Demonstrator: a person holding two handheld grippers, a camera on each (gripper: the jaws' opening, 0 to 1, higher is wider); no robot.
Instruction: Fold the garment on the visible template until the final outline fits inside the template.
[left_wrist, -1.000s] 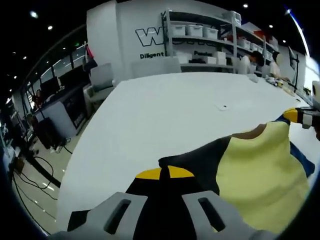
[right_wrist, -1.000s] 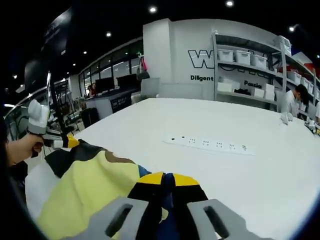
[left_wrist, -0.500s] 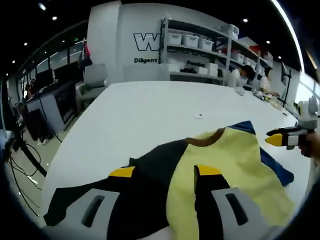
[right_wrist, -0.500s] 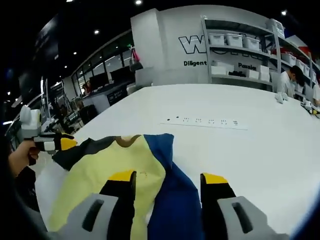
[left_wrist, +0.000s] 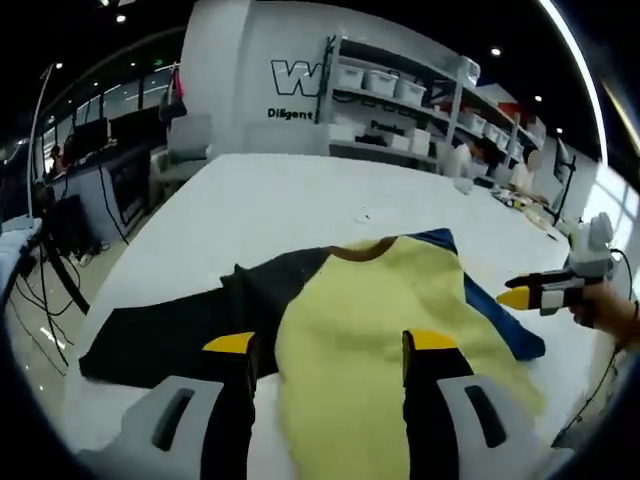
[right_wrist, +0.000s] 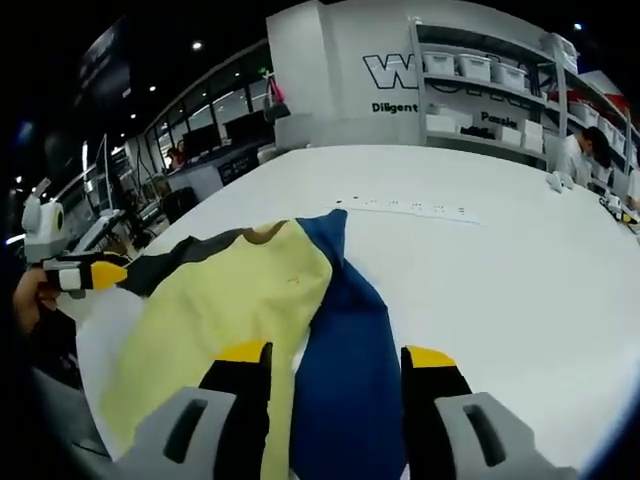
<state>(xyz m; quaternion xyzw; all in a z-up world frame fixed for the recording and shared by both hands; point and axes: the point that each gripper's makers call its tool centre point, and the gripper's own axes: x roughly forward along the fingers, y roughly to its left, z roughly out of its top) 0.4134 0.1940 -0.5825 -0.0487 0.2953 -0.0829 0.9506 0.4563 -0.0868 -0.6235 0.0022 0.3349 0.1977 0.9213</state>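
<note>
Garment (left_wrist: 370, 330) lies flat on white table (left_wrist: 270, 210) — both grippers open above it.

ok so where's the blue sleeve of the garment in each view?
Left gripper view: blue sleeve on the right, running from the collar toward the right gripper.
Right gripper view: blue sleeve at centre, between that gripper's jaws.
Shared landmark: the brown collar.

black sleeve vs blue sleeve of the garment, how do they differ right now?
The black fabric sleeve lies on the left tool's side of the pale yellow body panel; the blue fabric sleeve lies on the right tool's side. The black sleeve spreads far out sideways over the white table, while the blue sleeve hugs the yellow panel's edge. Both lie flat on the table, and neither is gripped.
</note>
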